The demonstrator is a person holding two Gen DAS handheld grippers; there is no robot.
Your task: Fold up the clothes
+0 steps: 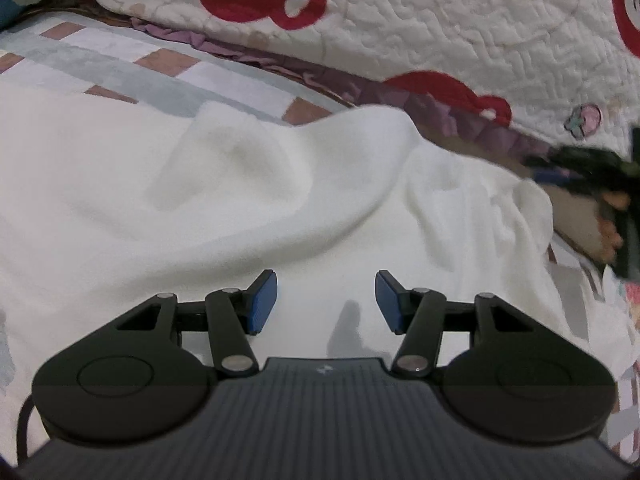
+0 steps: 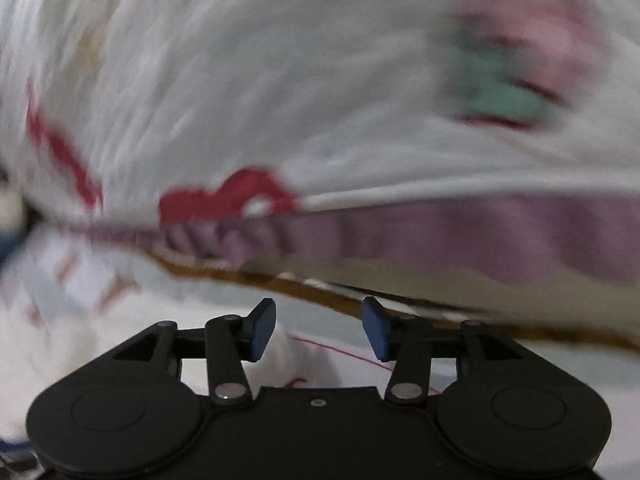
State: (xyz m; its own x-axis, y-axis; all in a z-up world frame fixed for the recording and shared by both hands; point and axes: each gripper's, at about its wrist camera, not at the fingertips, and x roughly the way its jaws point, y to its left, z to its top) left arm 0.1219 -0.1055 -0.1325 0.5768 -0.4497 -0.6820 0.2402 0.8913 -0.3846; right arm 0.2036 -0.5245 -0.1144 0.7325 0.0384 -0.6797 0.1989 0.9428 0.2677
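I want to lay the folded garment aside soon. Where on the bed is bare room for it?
The checked sheet is bare at the far left, between the white garment and the quilt. On the right it is crowded: the right gripper works at the garment's edge. The left gripper stands open over the garment.

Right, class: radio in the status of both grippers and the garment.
Left gripper open, empty, over white garment. Right gripper open, empty. Garment rumpled, unfolded. Quilt beyond.
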